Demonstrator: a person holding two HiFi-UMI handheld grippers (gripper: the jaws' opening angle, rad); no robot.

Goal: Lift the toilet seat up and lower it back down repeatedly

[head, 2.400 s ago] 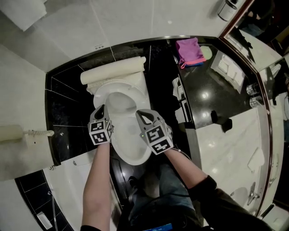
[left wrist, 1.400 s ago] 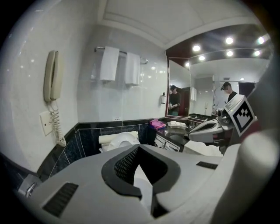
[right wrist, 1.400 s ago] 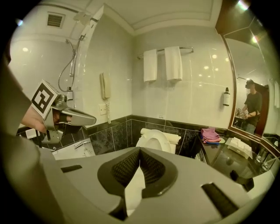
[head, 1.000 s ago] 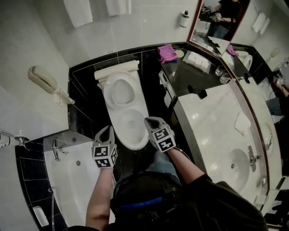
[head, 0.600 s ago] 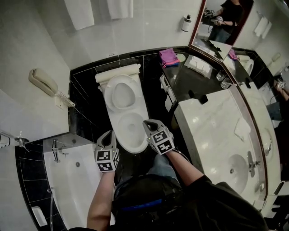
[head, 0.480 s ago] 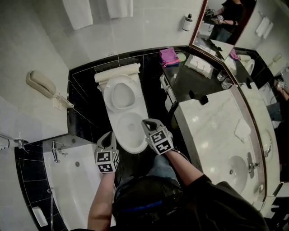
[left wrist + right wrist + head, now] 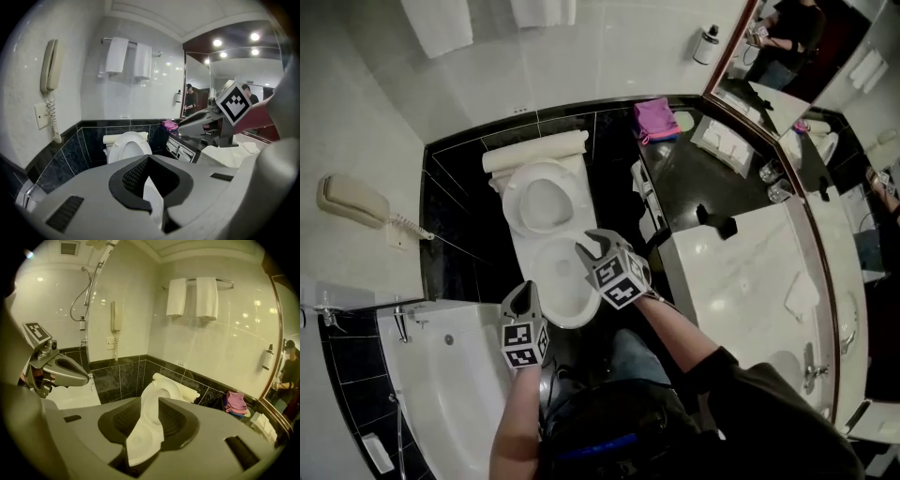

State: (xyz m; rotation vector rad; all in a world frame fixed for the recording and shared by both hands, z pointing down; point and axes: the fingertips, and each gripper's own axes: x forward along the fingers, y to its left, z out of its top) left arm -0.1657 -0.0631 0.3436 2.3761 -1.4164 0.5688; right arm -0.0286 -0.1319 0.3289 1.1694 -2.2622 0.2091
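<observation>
White porcelain and black tile, logged from my head view.

Item 1: toilet seat (image 7: 514,193). It is raised and stands against the cream cistern (image 7: 534,150), at 12 o'clock of the bowl (image 7: 567,321). The bowl lies uncovered.

Item 2: right gripper (image 7: 587,246), over the bowl's 2 o'clock rim. Its jaws have just been opening and stand apart. Its own view shows only the seat and bowl beyond the gap, with nothing pressed by the pads. Whether it touches the rim I cannot tell.

Item 3: left gripper (image 7: 523,292), at 8 o'clock of the bowl, just beside its rim. I read its jaws as released, with a narrow gap. A sliver of white bowl shows beyond them and nothing is pinched.

Item 4: wall telephone (image 7: 345,201) with coiled cord, at 9 o'clock of the toilet.

Item 5: bathtub (image 7: 441,403), at 7 o'clock.

Item 6: black counter (image 7: 712,183), at 3 o'clock, with a pink cloth (image 7: 654,117) at its far end. A pale marble vanity top (image 7: 741,272) sits nearer me.

Item 7: two white towels (image 7: 436,23) on the wall, at 11 o'clock. A pump bottle (image 7: 707,44) is at 1 o'clock, beside the mirror (image 7: 787,47).
</observation>
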